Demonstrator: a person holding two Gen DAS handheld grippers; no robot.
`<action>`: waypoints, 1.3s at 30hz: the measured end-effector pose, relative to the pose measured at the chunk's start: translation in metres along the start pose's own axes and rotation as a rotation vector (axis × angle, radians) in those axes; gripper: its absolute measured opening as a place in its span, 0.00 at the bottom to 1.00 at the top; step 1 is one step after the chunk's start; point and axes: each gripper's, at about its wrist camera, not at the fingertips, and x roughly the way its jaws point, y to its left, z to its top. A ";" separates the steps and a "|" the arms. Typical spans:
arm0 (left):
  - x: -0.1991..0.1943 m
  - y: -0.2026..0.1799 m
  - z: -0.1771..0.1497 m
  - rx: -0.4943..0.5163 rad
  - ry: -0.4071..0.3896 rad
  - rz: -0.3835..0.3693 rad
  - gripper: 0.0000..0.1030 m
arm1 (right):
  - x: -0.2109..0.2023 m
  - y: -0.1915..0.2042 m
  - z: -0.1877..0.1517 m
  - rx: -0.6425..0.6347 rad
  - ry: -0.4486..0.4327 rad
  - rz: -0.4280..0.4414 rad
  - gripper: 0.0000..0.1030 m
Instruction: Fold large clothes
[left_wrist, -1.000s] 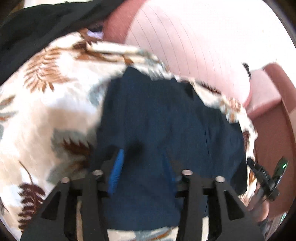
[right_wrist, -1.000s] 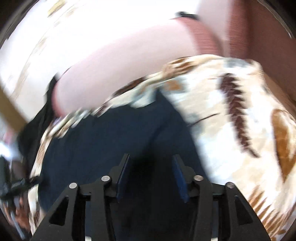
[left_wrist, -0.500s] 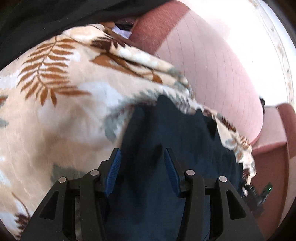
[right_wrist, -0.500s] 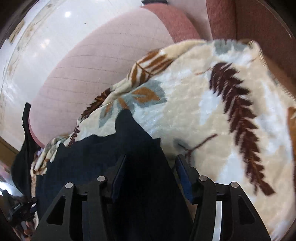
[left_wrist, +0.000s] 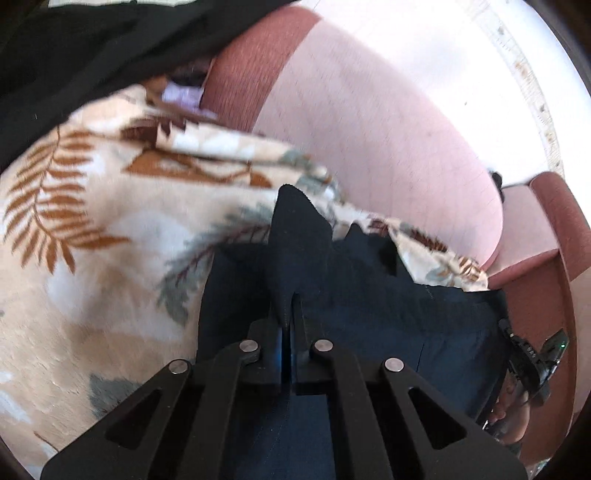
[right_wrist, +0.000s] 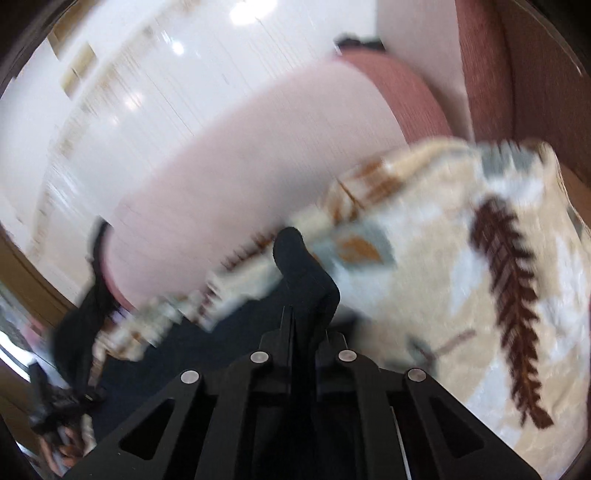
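A: Garment (left_wrist: 369, 332), dark navy, lies on the blanket (left_wrist: 92, 258), toward the blanket's edge nearest the pink seat (left_wrist: 388, 129).

B: And the left gripper (left_wrist: 290, 314)?

A: Fingers pressed together on a fold of the garment. A peak of cloth stands up just past the tips, over the blanket's leaf print.

B: The right gripper (right_wrist: 306, 325)?

A: Same story in its own view: fingers pinched on the garment (right_wrist: 306, 273), with a rounded lump of cloth poking up beyond them. That view is blurred, so fine detail is lost.

B: Where is that lump against the blanket (right_wrist: 461, 277)?

A: At the blanket's edge, where it meets the seat (right_wrist: 240, 184). Most of the blanket spreads to the right of the lump.

B: Anything else around the blanket?

A: Black cloth (left_wrist: 74, 55) lies over its far corner in the left view. The other gripper shows small at the blanket's near edge in each view, beside the garment.
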 end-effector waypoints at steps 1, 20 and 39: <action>0.001 -0.001 0.001 0.007 -0.010 0.014 0.01 | 0.000 0.004 0.004 0.007 -0.018 0.020 0.06; -0.026 -0.007 -0.069 0.043 -0.037 0.049 0.43 | -0.012 -0.011 -0.075 -0.096 0.188 0.007 0.28; -0.007 -0.021 -0.118 0.085 0.110 0.212 0.44 | -0.077 -0.096 -0.119 0.061 0.243 -0.203 0.02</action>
